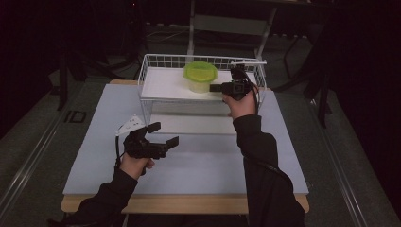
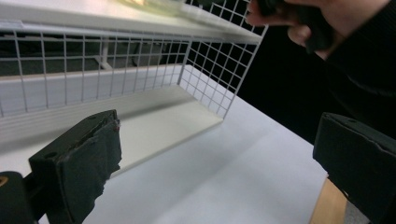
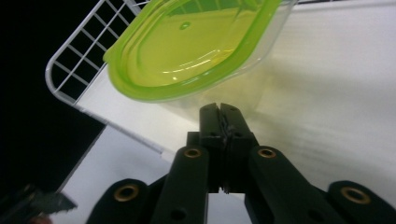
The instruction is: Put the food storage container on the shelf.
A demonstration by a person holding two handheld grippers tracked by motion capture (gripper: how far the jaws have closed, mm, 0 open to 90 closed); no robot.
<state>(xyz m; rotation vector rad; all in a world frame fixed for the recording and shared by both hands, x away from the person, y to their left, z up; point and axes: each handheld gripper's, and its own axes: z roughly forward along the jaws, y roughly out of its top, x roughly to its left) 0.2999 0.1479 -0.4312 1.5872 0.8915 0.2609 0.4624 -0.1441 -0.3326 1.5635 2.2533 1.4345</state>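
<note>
A clear tub with a lime-green lid (image 1: 200, 75) stands on the top shelf of a white wire rack (image 1: 165, 87) at the back of the table. My right gripper (image 1: 215, 87) lies level at the tub's right side, shut with nothing between its jaws. In the right gripper view its tip (image 3: 220, 109) sits just under the lid's rim (image 3: 187, 46), against or very near the clear wall. My left gripper (image 1: 163, 134) hovers over the table in front of the rack, open and holding nothing. Its jaws (image 2: 219, 154) point toward the rack's lower shelf (image 2: 163, 121).
The pale table top (image 1: 198, 161) has a wooden front edge (image 1: 189, 204). The rack's wire side panel (image 2: 219, 70) rises at its right end. A person's right hand (image 2: 327, 23) shows above it. A metal frame (image 1: 231, 23) and dark floor lie behind the table.
</note>
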